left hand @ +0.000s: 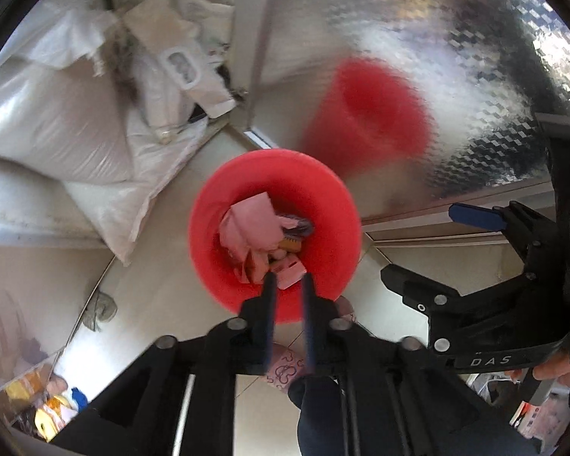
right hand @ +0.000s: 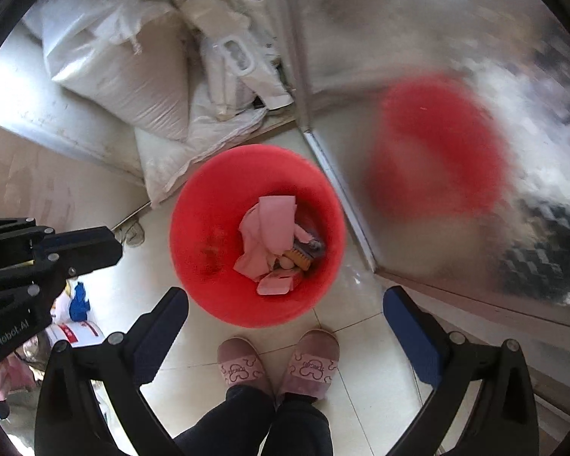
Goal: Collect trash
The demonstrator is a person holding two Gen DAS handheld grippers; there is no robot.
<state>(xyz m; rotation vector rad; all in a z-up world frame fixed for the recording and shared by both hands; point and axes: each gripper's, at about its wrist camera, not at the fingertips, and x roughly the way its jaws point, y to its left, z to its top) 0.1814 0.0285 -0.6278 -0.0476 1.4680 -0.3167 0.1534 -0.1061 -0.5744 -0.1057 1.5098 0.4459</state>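
Observation:
A red bin (left hand: 209,235) stands on the tiled floor, also in the right wrist view (right hand: 205,228). It holds pink paper trash (left hand: 249,228) (right hand: 268,228), a brush and small packets. My left gripper (left hand: 288,285) hangs above the bin's near rim with its jaws nearly together and nothing between them. My right gripper (right hand: 285,300) is wide open and empty above the bin's near side; it also shows at the right of the left wrist view (left hand: 429,243). The left gripper shows at the left of the right wrist view (right hand: 83,247).
White sacks (right hand: 125,72) and bags lie on a low ledge behind the bin. A patterned glass door (right hand: 437,57) at right reflects the bin. The person's pink slippers (right hand: 243,364) stand just before the bin. Bottles and packets (left hand: 53,406) lie at lower left.

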